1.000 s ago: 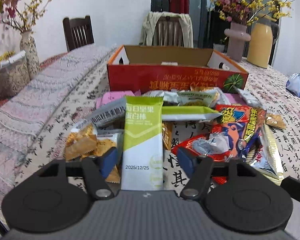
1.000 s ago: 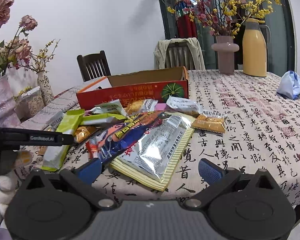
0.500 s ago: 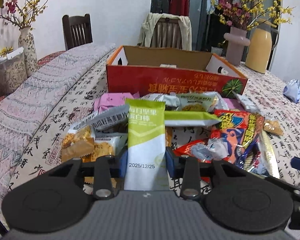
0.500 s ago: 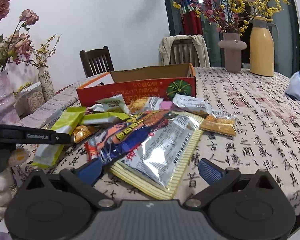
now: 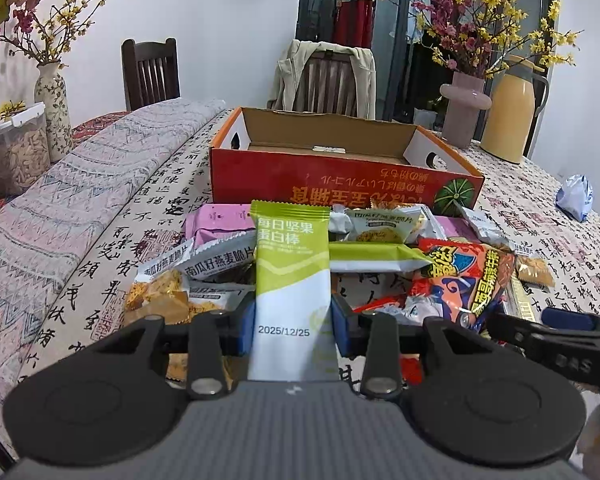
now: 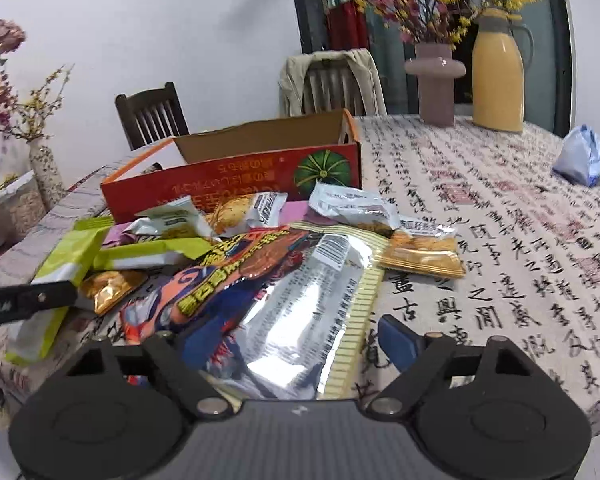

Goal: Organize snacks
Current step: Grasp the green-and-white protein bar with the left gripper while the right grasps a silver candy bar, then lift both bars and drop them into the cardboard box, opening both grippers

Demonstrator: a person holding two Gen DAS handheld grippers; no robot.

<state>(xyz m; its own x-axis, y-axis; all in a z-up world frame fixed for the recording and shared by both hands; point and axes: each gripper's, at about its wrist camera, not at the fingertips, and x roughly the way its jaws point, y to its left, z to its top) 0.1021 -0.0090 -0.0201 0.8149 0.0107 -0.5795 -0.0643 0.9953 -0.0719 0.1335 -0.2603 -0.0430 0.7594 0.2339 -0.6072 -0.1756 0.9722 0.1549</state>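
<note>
Jaws clamp upright green snack bar [image 5: 292,280] lengthwise.

Green-and-white bar's [image 5: 290,276] bottom end hidden behind left hand-held gripper [image 5: 293,330] body.

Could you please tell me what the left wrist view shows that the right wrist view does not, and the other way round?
Only the left wrist view shows the left gripper head-on, shut on the green-and-white protein bar, plus the pink packet and the box floor.

Only the right wrist view shows the right gripper, its jaws closing around the silver snack bag, not yet pressing it.

Both show the red cardboard box, the colourful snack bag, the yellow jug and the calligraphy tablecloth.
</note>
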